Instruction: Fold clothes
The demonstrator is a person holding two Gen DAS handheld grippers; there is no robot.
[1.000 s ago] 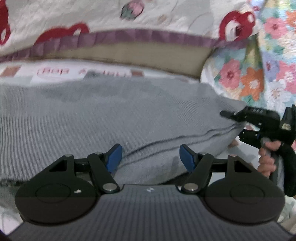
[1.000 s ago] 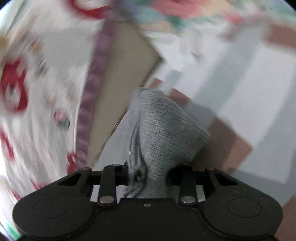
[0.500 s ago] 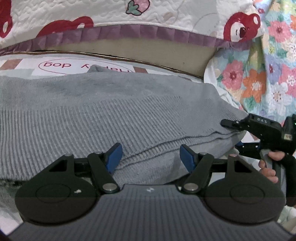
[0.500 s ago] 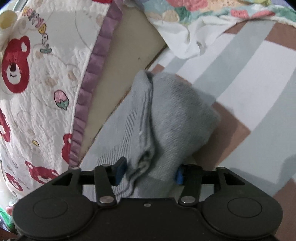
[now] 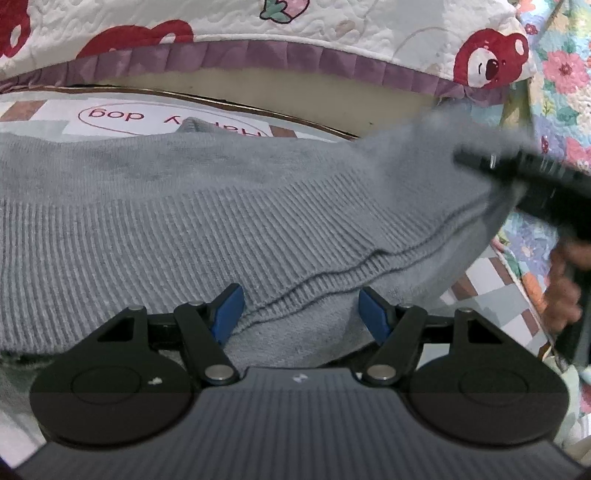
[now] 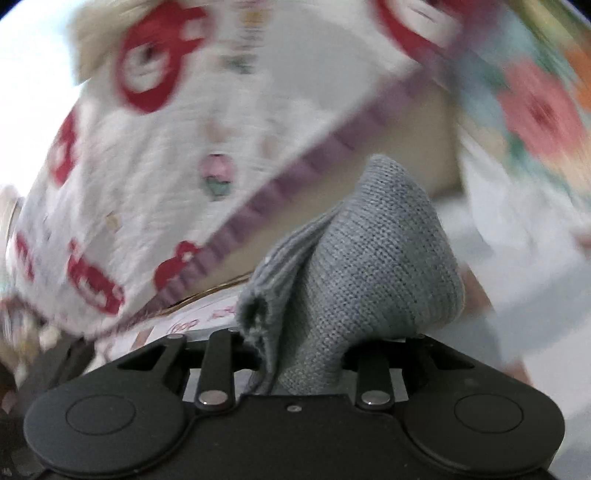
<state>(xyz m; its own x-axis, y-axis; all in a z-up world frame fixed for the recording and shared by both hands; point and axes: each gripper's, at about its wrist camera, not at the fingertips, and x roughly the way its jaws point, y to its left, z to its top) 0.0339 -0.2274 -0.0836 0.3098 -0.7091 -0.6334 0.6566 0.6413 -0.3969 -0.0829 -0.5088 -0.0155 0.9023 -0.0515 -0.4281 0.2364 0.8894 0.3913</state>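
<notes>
A grey knit sweater (image 5: 221, 221) lies spread across the bed, its ribbed hem folded in layers. My left gripper (image 5: 301, 310) stands open low over that hem, with bunched fabric lying between its blue pads (image 5: 229, 306). At the right, my right gripper (image 5: 517, 173) shows blurred, lifting the sweater's right corner off the bed. In the right wrist view the right gripper (image 6: 299, 350) has its jaws closing on a thick bunch of the sweater (image 6: 369, 258), which hides its pads.
A white quilt with red bears and a purple trim (image 5: 332, 33) rises behind the sweater. A floral quilt (image 5: 561, 74) lies at the right. Under the sweater is a sheet printed "Happy dog" (image 5: 110, 114). A hand (image 5: 565, 288) holds the right gripper's handle.
The right gripper loosened, then closed again on the sweater's corner, rose with it and rolled. The sweater's right side has lifted. The left gripper has stayed put.
</notes>
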